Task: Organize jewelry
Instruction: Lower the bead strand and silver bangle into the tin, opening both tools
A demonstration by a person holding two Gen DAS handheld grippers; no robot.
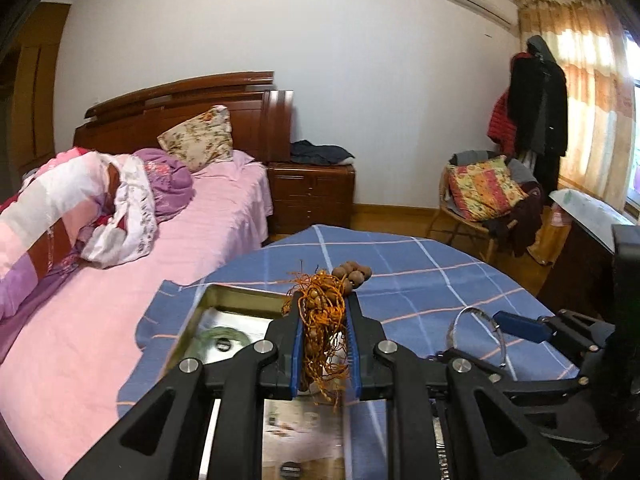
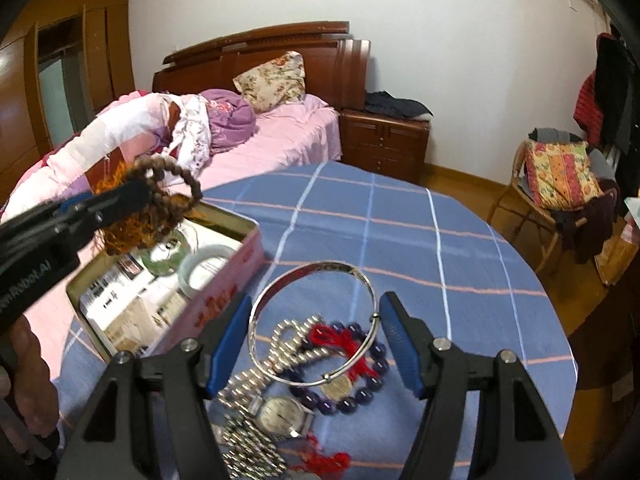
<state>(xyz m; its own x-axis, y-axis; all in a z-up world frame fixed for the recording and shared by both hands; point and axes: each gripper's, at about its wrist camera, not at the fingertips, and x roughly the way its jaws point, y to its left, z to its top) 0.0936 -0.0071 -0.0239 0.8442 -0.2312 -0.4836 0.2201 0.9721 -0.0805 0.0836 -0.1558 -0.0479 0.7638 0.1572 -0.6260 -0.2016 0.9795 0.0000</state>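
Note:
My left gripper (image 1: pixel 325 312) is shut on a brown wooden bead string with orange tassels (image 1: pixel 326 320) and holds it above the open pink tin box (image 1: pixel 224 300). In the right wrist view the same bead string (image 2: pixel 160 200) hangs from the left gripper (image 2: pixel 136 196) over the tin box (image 2: pixel 224 296), which holds a green bangle (image 2: pixel 168 258) and a white bangle (image 2: pixel 204 268). My right gripper (image 2: pixel 316 344) is open, its fingers on either side of a silver bangle (image 2: pixel 312 320) that lies on the blue cloth. Under the bangle lie a purple bead bracelet (image 2: pixel 360 384) and a steel watch (image 2: pixel 280 412).
The round table has a blue checked cloth (image 2: pixel 400 240). A bed with pink sheets (image 1: pixel 100 300) stands at the left, a wooden nightstand (image 1: pixel 312 196) behind it, and a wicker chair with cushions (image 1: pixel 480 200) at the right. The right gripper (image 1: pixel 520 328) also shows in the left wrist view.

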